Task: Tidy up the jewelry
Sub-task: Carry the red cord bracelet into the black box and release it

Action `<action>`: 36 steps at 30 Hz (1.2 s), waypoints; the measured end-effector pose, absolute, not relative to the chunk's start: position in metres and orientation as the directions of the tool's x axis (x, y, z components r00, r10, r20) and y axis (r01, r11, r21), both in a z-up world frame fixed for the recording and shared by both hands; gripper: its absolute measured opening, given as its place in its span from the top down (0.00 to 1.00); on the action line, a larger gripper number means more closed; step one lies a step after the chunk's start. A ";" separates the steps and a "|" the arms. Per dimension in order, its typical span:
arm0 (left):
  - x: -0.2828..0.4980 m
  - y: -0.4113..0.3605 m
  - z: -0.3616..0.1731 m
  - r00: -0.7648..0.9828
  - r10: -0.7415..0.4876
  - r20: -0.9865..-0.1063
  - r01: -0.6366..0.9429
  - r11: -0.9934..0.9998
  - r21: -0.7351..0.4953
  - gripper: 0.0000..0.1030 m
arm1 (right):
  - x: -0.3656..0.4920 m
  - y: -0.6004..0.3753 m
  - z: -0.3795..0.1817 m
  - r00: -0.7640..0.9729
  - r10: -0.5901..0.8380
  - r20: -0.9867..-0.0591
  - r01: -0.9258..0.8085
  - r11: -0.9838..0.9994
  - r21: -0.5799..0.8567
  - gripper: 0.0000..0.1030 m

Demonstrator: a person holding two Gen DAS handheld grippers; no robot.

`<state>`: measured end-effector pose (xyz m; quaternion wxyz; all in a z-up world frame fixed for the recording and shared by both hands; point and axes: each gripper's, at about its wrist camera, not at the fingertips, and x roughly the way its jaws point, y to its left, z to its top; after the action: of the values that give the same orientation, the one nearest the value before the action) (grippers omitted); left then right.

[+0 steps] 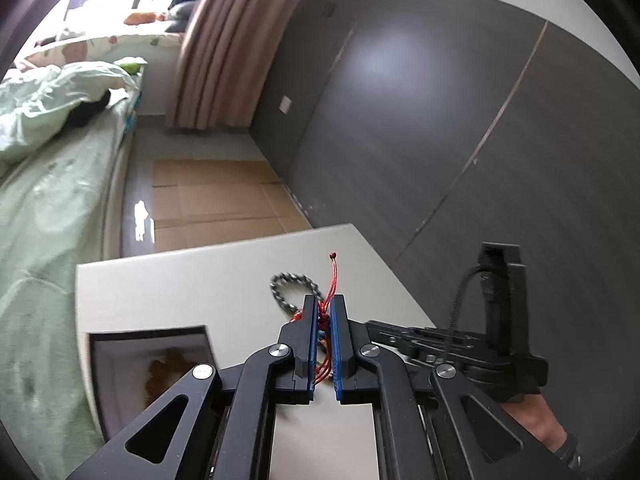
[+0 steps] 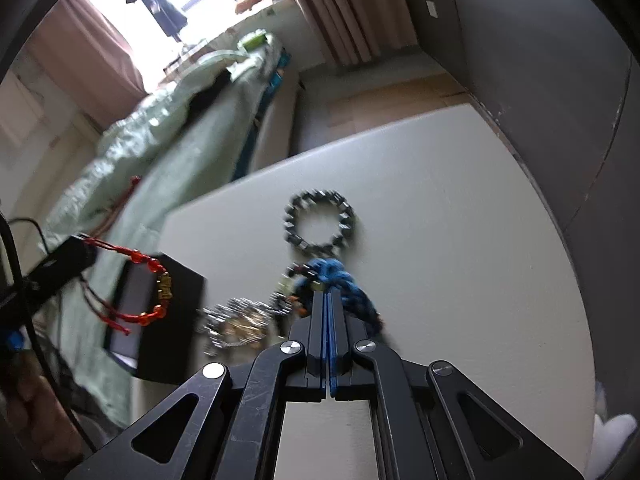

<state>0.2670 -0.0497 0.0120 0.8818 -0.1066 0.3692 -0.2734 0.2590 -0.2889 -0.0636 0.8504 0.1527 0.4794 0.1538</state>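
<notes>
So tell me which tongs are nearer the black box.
Left. The left tongs hold the red bracelet right above the box; the right tongs sit farther off, shut beside the blue cord.

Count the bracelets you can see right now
4: red cord bracelet hanging from the left gripper; grey bead bracelet on the table; blue braided one at the right gripper; silvery one beside it. More may be hidden.

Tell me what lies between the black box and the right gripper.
Right wrist view: a blurred silvery beaded bracelet lies on the table between the box and the right gripper.
</notes>
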 end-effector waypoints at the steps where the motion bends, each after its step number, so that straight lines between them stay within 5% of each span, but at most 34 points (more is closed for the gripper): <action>1: 0.267 -0.046 0.014 0.586 -0.553 -0.592 0.393 0.833 -0.389 0.94 | 0.257 -0.290 -0.059 0.504 0.429 -0.750 -0.122 0.895 0.430 0.98; 7: 0.264 -0.019 0.019 0.621 -0.505 -0.599 0.323 0.861 -0.392 0.94 | 0.252 -0.285 -0.035 0.558 0.498 -0.664 -0.169 0.851 0.497 0.98; 12: 0.261 -0.003 0.013 0.631 -0.470 -0.617 0.276 0.880 -0.387 0.94 | 0.266 -0.276 -0.044 0.516 0.431 -0.740 -0.118 0.892 0.437 0.98; 17: 0.255 0.008 0.004 0.636 -0.437 -0.636 0.245 0.896 -0.371 0.94 | 0.274 -0.276 -0.061 0.465 0.360 -0.809 -0.098 0.929 0.357 0.62; 29: 0.258 0.020 -0.021 0.641 -0.401 -0.655 0.188 0.909 -0.372 0.94 | 0.280 -0.269 -0.088 0.393 0.288 -0.873 -0.166 0.956 0.241 0.63; 30: 0.259 0.020 -0.023 0.637 -0.398 -0.660 0.184 0.910 -0.371 0.94 | 0.278 -0.266 -0.088 0.396 0.275 -0.876 -0.174 0.959 0.223 0.66; 31: 0.260 0.020 -0.025 0.631 -0.395 -0.668 0.180 0.912 -0.369 0.93 | 0.277 -0.265 -0.088 0.395 0.268 -0.879 -0.179 0.961 0.212 0.82; 32: 0.261 0.019 -0.028 0.622 -0.389 -0.679 0.173 0.915 -0.365 0.93 | 0.276 -0.266 -0.090 0.377 0.291 -0.879 -0.179 0.954 0.239 0.89; 35: 0.264 0.021 -0.033 0.598 -0.403 -0.693 0.172 0.909 -0.380 0.90 | 0.273 -0.272 -0.084 0.395 0.319 -0.861 -0.166 0.947 0.275 0.89; 36: 0.265 0.022 -0.033 0.591 -0.414 -0.692 0.174 0.904 -0.391 0.78 | 0.270 -0.275 -0.079 0.409 0.332 -0.850 -0.164 0.943 0.289 0.89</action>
<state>0.2646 0.0221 -0.0335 0.8805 -0.1426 0.4202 -0.1668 0.2704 -0.2748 -0.0795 0.8354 0.0804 0.5231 0.1482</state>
